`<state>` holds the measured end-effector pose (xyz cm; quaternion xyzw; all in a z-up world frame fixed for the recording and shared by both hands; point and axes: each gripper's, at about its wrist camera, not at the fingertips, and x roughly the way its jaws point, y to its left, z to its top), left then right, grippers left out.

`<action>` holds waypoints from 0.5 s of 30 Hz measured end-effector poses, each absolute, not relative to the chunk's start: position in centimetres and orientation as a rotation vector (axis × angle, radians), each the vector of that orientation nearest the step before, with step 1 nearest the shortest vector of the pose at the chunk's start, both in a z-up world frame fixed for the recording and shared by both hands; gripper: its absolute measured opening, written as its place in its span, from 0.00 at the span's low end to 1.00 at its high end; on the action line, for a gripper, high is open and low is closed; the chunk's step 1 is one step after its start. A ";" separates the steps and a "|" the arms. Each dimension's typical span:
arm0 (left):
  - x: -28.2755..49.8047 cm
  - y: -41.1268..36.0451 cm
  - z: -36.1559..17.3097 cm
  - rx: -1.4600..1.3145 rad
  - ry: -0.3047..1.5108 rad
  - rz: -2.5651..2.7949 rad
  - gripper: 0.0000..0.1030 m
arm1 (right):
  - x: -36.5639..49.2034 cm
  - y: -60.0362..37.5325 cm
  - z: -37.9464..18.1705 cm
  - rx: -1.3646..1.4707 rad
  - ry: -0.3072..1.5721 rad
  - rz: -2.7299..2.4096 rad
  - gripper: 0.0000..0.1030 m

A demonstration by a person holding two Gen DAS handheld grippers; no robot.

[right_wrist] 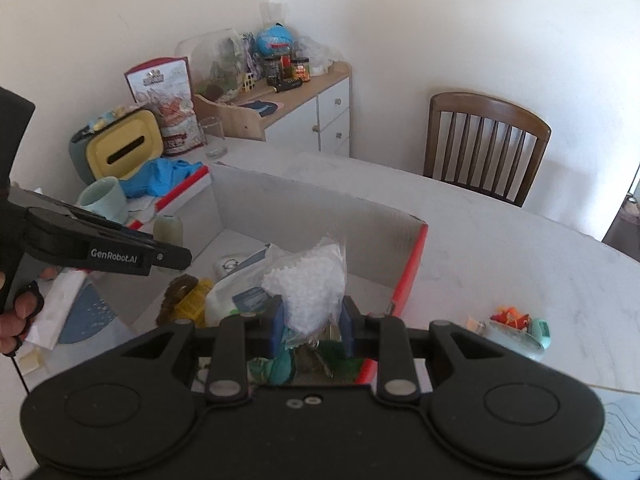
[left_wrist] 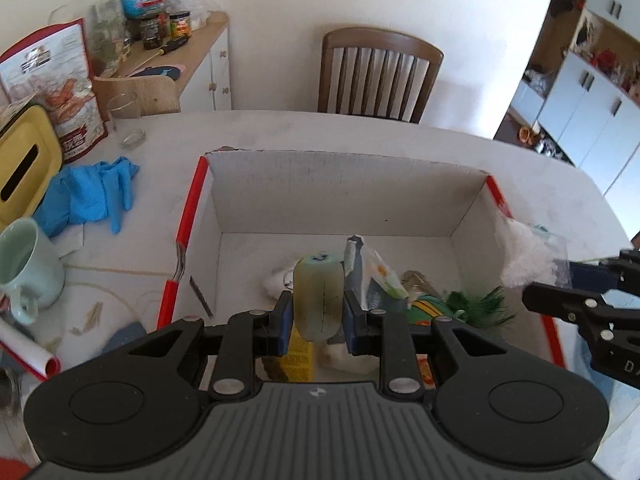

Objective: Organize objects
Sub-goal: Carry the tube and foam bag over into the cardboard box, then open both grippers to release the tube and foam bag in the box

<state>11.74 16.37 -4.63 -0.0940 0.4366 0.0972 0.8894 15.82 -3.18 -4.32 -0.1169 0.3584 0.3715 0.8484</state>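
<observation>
Your left claw (left_wrist: pixel 318 312) pinches the pale-green squishy toy (left_wrist: pixel 319 298) at mid-body, above the cardboard box (left_wrist: pixel 332 200); it looks soft and light, so grip gently. Your right claw (right_wrist: pixel 312 322) pinches the bag of white beads (right_wrist: pixel 310 284), limp and slippery; hold its gathered plastic.

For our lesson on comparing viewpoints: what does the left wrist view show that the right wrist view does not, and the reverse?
Only the left wrist view shows the yellow-green soft tube clamped squarely in the left gripper.

Only the right wrist view shows the small dish of orange pieces on the table beside the box.

Both show the red-edged cardboard box, the bag of white beads in the right gripper, and the wooden chair.
</observation>
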 end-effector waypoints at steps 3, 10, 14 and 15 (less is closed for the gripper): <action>12.8 16.6 -5.5 -0.169 0.929 0.198 0.24 | 16.6 -2.0 -5.0 -0.254 0.766 0.782 0.26; 15.4 17.5 -7.4 -0.121 0.984 0.200 0.24 | 18.0 0.7 -6.8 -0.311 0.783 0.763 0.26; 16.4 17.8 -8.5 -0.101 1.014 0.199 0.24 | 18.8 1.4 -7.7 -0.304 0.808 0.760 0.26; 16.7 17.8 -8.6 -0.097 1.021 0.195 0.24 | 18.9 1.6 -7.9 -0.310 0.812 0.764 0.26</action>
